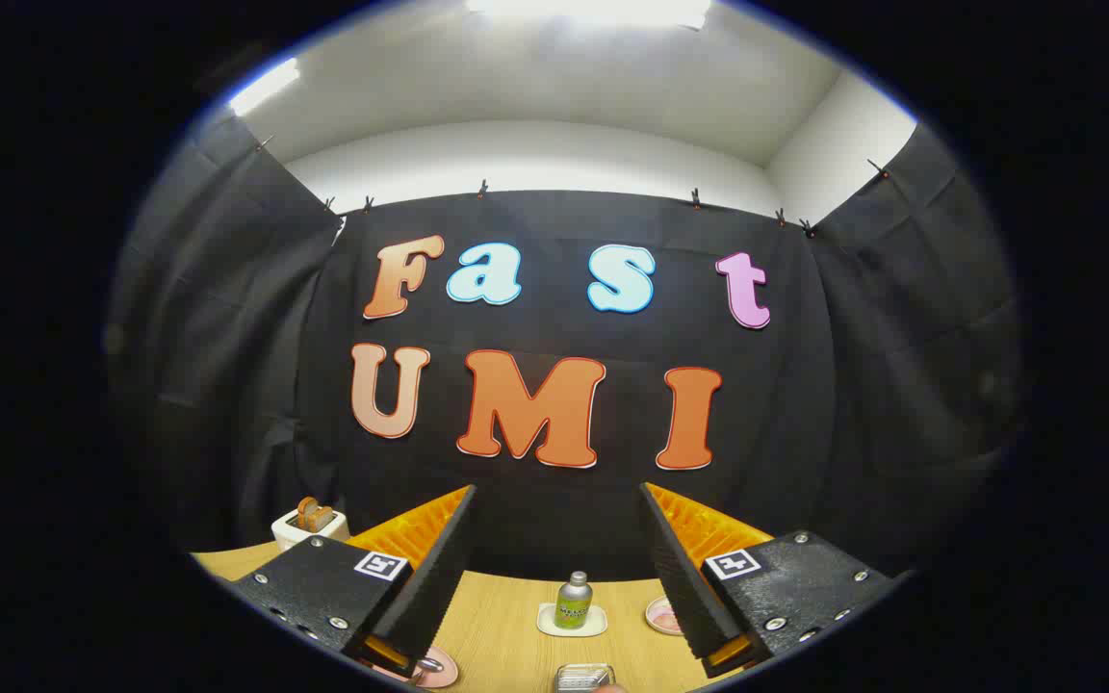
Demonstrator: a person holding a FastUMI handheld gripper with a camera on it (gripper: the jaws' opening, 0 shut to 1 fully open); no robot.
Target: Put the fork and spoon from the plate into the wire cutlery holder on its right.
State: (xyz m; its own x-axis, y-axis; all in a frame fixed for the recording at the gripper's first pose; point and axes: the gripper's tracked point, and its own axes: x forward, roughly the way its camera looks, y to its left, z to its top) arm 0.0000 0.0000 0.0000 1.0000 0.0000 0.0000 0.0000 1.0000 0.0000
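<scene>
Gripper view: gripper held open and empty above table, wire cutlery holder at near edge just ahead between fingers, fork and spoon unseen, task seemingly not started.

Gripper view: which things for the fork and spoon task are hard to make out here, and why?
- Plate: mostly hidden behind one finger of the open gripper; fork and spoon cannot be told.
- Wire holder: cut off at the bottom, contents unclear.
- Second pink dish: half hidden behind the other finger.
- Small bottle on its coaster: too small to identify.
- Toaster: far off, details blurred.
</scene>
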